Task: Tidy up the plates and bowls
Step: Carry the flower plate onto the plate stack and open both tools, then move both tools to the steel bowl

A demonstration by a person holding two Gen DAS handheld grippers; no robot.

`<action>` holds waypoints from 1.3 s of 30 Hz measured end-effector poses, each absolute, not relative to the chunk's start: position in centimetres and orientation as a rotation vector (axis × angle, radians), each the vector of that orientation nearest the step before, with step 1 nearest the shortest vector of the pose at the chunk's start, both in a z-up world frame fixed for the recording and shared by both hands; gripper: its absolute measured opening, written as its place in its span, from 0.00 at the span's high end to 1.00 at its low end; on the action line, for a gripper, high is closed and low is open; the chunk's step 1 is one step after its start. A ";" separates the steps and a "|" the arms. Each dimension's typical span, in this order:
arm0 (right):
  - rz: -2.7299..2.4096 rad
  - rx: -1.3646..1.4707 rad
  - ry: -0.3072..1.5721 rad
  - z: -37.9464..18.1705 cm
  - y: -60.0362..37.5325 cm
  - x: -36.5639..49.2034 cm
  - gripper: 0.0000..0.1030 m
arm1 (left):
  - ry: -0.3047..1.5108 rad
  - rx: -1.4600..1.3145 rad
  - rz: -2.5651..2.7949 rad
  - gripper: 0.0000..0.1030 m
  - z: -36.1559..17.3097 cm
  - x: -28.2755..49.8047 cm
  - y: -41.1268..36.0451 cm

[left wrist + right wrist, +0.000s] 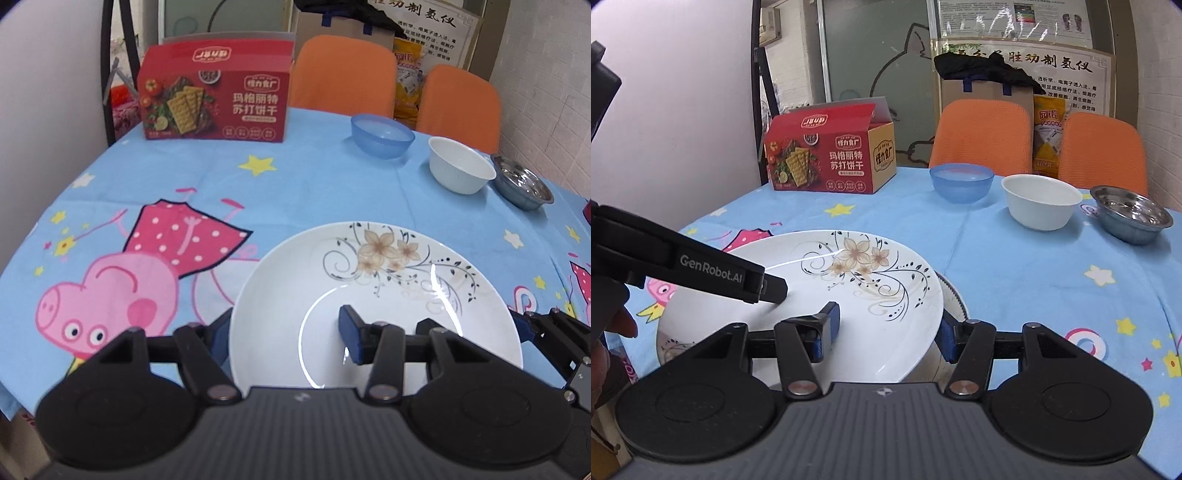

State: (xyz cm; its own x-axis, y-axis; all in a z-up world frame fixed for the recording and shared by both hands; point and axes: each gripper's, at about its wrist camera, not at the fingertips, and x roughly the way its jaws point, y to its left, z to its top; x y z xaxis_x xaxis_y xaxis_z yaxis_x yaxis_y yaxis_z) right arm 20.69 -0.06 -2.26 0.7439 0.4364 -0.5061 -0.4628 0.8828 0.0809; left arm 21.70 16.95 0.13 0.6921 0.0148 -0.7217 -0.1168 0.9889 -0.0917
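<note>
A white plate with a flower pattern (376, 295) is held between both grippers above the blue tablecloth. My left gripper (284, 339) straddles its left rim, one finger outside, one inside. My right gripper (886, 332) straddles its right rim (849, 295) the same way. In the right wrist view a second plate (955, 299) with a patterned edge lies just under it. A blue bowl (382, 134), a white bowl (460, 168) and a steel bowl (522, 186) stand in a row at the far right.
A red cracker box (214, 99) stands at the far left of the table (314, 184). Two orange chairs (343, 74) stand behind the table. The left gripper's body (687, 262) crosses the right wrist view.
</note>
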 end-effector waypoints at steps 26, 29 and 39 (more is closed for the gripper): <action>0.404 -0.214 0.460 -1.8 -1.3 19.6 0.00 | 0.685 -0.147 0.029 0.48 2.7 22.9 16.8; 0.401 -0.091 0.450 -0.5 -4.0 20.1 0.00 | 0.687 -0.151 -0.003 0.45 3.0 23.4 15.8; 0.262 0.038 0.495 -0.9 -11.3 22.2 0.00 | 0.679 -0.074 -0.155 0.27 3.9 25.7 8.6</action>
State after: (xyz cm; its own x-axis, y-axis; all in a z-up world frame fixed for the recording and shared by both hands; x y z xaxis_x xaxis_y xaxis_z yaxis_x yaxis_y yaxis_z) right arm 22.25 -11.27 -0.88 0.8474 0.2574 -0.4644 -0.2390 0.9659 0.0994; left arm 25.66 8.60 3.87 0.7674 -0.1664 -0.6192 0.1184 0.9859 -0.1183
